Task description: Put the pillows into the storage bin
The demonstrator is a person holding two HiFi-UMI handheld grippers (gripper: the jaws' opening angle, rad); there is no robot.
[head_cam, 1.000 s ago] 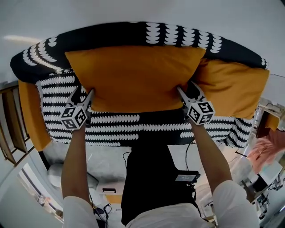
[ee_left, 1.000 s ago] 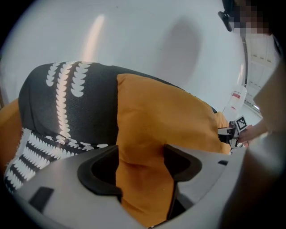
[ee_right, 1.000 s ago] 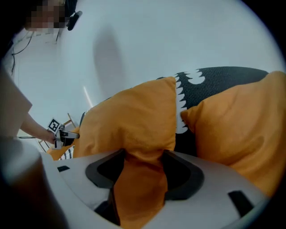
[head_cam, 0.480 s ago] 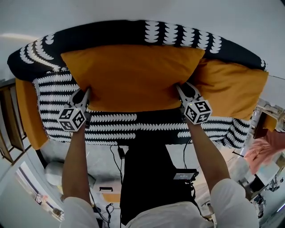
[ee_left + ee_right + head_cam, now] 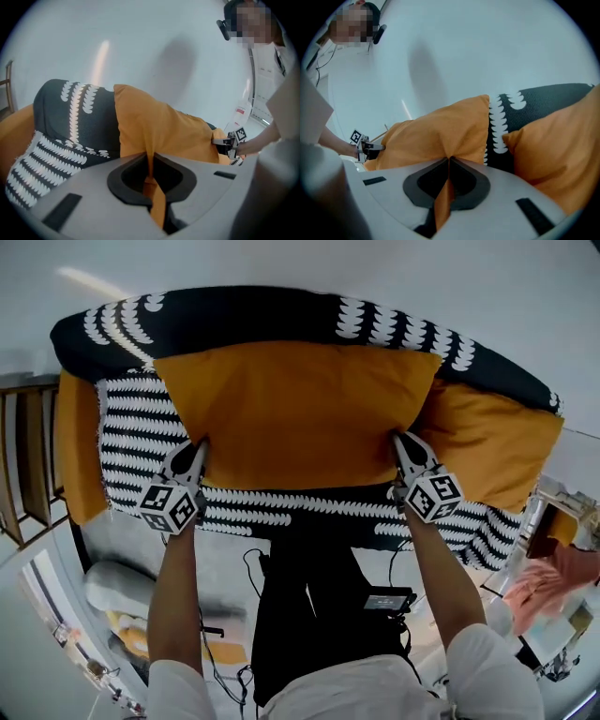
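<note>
Off-task stuff from my end: sofa [image 5: 281, 313] under a black cover with white crescent print; its seat [image 5: 141, 427] reads as white-on-black stripes. Plain white wall [image 5: 300, 263] behind it. Wooden slatted frame [image 5: 26, 460] just off the sofa's left end. On the floor [image 5: 220, 554] below me: loose black cables [image 5: 255, 570] and a grey-white rounded lump [image 5: 117, 585], can't tell what it is. Small black device with a lit screen [image 5: 386, 600] low on my right. Pink cloth [image 5: 548, 579] at far right among clutter.
</note>
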